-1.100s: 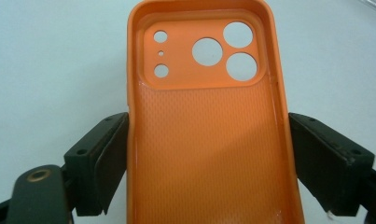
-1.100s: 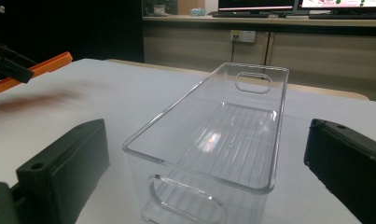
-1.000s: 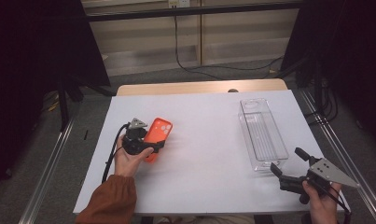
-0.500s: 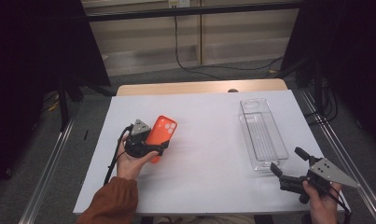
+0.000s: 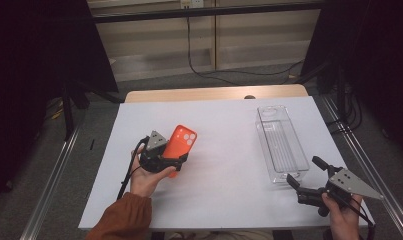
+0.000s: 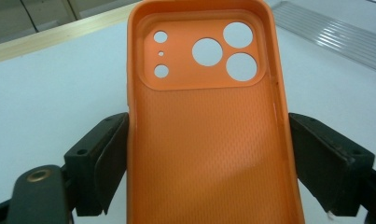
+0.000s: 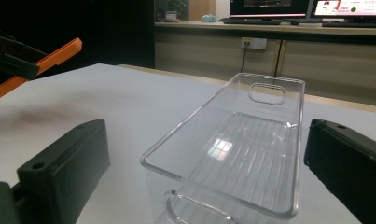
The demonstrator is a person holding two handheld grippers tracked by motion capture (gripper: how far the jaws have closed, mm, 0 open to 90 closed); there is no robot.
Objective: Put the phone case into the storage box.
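Orange case (image 6: pixel 209 126) pinched by left gripper (image 5: pixel 165 159), lifted near table (image 5: pixel 229 200) left edge | right gripper (image 5: pixel 305 176) jaws spread, beside tray (image 5: pixel 281 142) | next, likely: carry case to tray

Left gripper (image 5: pixel 173 159): held in the left hand (image 5: pixel 145 181), orange sleeve at the wrist, jaws clamped on something between them. Right gripper (image 5: pixel 303 176): held low in the right hand (image 5: pixel 342 216), jaws spread wide apart, nothing gripped.
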